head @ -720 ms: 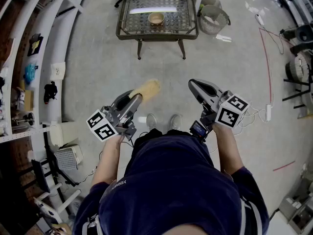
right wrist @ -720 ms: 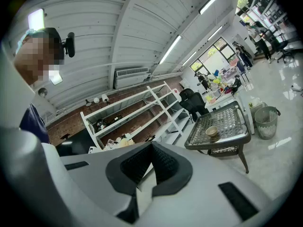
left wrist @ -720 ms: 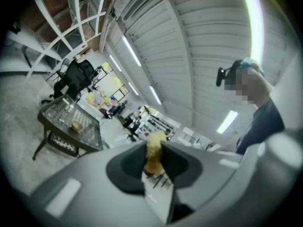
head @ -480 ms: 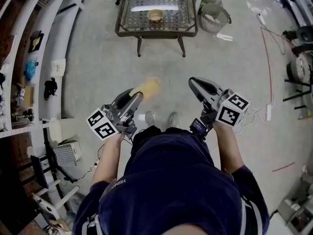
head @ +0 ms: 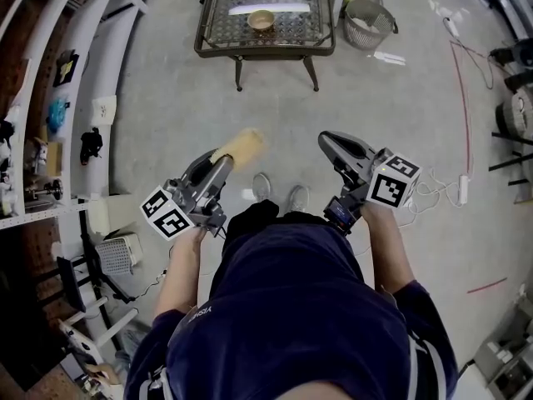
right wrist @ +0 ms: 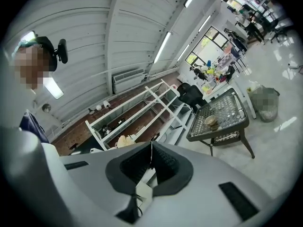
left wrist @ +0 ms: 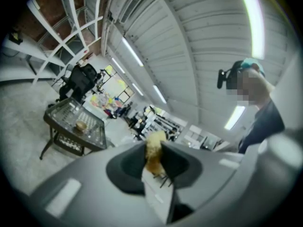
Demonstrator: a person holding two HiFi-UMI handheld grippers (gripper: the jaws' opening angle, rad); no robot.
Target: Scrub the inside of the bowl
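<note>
Person stands on grey concrete floor, both grippers held out about level.
- Left gripper, centre-left of head view: jaws pinching yellow sponge, which sticks out past tips.
- Right gripper, centre-right: jaws pressed together, nothing between.
- Bowl at top centre, on wire-top table, well apart from both grippers. Stretch of floor lies between.
- Mesh bin just right of table.
- White shelving rack runs along left edge.
- Person's shoes show between grippers.
</note>
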